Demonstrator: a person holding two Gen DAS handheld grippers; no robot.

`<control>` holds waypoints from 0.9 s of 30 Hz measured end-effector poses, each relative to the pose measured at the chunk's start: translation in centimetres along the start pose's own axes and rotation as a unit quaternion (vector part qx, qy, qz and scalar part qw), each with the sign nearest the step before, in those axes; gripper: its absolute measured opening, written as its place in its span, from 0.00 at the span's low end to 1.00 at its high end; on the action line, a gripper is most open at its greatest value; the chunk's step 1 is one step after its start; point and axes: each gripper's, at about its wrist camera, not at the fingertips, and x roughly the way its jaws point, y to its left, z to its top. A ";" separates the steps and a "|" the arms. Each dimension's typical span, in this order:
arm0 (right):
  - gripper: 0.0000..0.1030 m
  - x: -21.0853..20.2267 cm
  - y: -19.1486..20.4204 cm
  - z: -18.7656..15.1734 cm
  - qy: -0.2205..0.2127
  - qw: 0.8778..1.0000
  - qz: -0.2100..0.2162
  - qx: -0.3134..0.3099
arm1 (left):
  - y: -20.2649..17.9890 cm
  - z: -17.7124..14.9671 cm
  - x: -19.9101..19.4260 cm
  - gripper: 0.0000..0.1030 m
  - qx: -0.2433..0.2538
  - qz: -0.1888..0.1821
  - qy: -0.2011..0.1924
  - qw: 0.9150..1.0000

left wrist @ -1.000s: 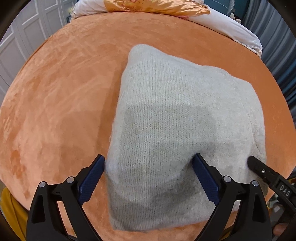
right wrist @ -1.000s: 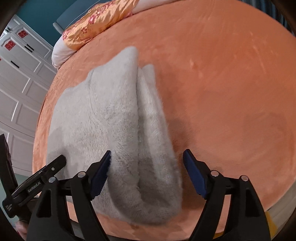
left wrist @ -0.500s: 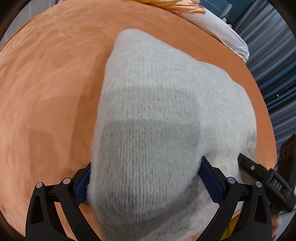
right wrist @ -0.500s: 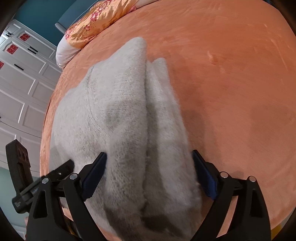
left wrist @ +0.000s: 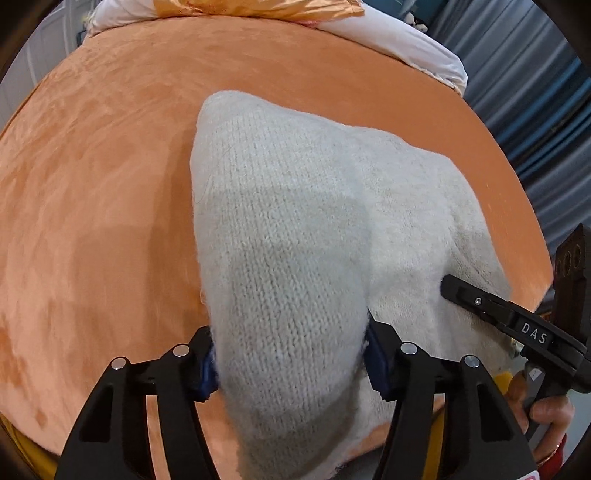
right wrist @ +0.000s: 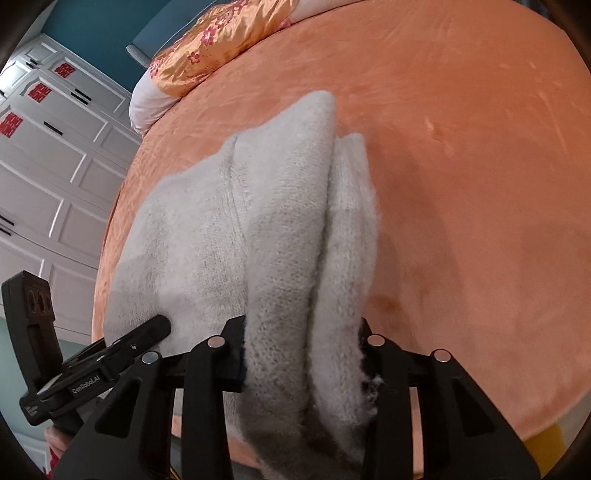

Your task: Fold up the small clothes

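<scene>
A grey knit sweater (left wrist: 295, 229), already folded into a thick bundle, lies on an orange bed (left wrist: 92, 184) with its near edge caught by both sets of tongs. The left tongs (left wrist: 290, 360) are closing on the bundle's left end, knit bulging between the blue pads (left wrist: 375, 363), which press into it on either side. The right tongs (right wrist: 301, 356) are closing too, pinching two stacked layers of the right end, with fluff showing at the inner pad. Each tool's side shows in the other's camera, so the two grips sit near one another along the same edge. The rest of the sweater stretches away across the bed toward a gold pillow (left wrist: 255, 7) at the head; white wardrobe doors (right wrist: 48, 158) stand to one side.

The step in hand appears to be the taking of the near edge for another fold. The next move likely calls for both grips to finish tightening, then a joint lift that carries this edge up and over toward the far end, hands kept level and apart so the layers do not slip or twist, before laying it down square on the part that stays on the bed.
</scene>
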 end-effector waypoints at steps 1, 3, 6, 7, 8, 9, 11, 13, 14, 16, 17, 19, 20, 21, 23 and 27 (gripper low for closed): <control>0.33 -0.3 -0.1 -0.5 0.001 1.000 0.001 0.003 | 0.0 -0.5 -0.2 0.57 0.002 -0.002 0.002 1.000; 0.33 -0.8 -0.2 -1.5 0.003 1.000 0.001 0.010 | -0.2 -1.7 -0.3 0.57 0.004 -0.004 0.006 1.000; 0.33 -1.1 -0.5 -2.4 0.007 1.000 0.001 0.016 | -0.4 -3.2 -0.6 0.57 0.007 -0.004 0.010 1.000; 0.33 -1.2 -0.5 -2.6 0.007 1.000 0.001 0.016 | -0.4 -3.7 -0.6 0.57 0.008 -0.003 0.011 1.000; 0.33 -1.4 -0.5 -2.9 0.008 1.000 0.000 0.015 | -0.5 -3.8 -0.7 0.57 0.008 -0.003 0.013 1.000; 0.33 -1.5 -0.5 -3.0 0.009 1.000 0.000 0.014 | -0.4 -4.2 -0.9 0.57 0.007 -0.003 0.015 1.000; 0.33 -1.4 -0.6 -3.1 0.011 1.000 0.002 0.013 | -0.3 -4.4 -0.9 0.59 0.006 -0.003 0.017 1.000; 0.36 -1.0 -0.7 -2.9 0.013 1.000 0.002 0.015 | 0.3 -4.3 -0.9 0.63 -0.010 -0.008 0.019 1.000; 0.39 -0.8 -0.8 -2.7 0.013 1.000 0.003 0.020 | 0.8 -4.0 -0.9 0.66 -0.023 -0.014 0.019 0.999; 0.47 -0.6 -1.2 -2.4 0.013 0.999 0.004 0.029 | 1.8 -3.9 -0.9 0.69 -0.057 -0.031 0.018 0.998; 0.48 -0.5 -1.3 -2.5 0.014 0.999 0.006 0.031 | 2.2 -3.8 -0.9 0.70 -0.067 -0.041 0.018 0.997; 0.52 0.0 -1.7 -2.5 0.020 0.999 0.012 0.037 | 2.9 -3.5 -0.3 0.73 -0.079 -0.053 0.021 0.995; 0.54 0.3 -1.9 -2.5 0.023 0.999 0.016 0.040 | 3.2 -3.4 0.3 0.76 -0.083 -0.056 0.022 0.995; 0.54 0.5 -2.0 -2.4 0.025 0.998 0.020 0.046 | 3.3 -3.3 0.8 0.76 -0.087 -0.062 0.024 0.994; 0.51 0.5 -2.0 -2.3 0.028 0.998 0.023 0.054 | 3.5 -3.3 1.5 0.76 -0.099 -0.077 0.028 0.992; 0.31 -2.3 -0.4 -2.0 -0.003 0.999 0.025 0.028 | 1.9 -2.9 -0.4 0.57 -0.063 -0.077 0.008 0.995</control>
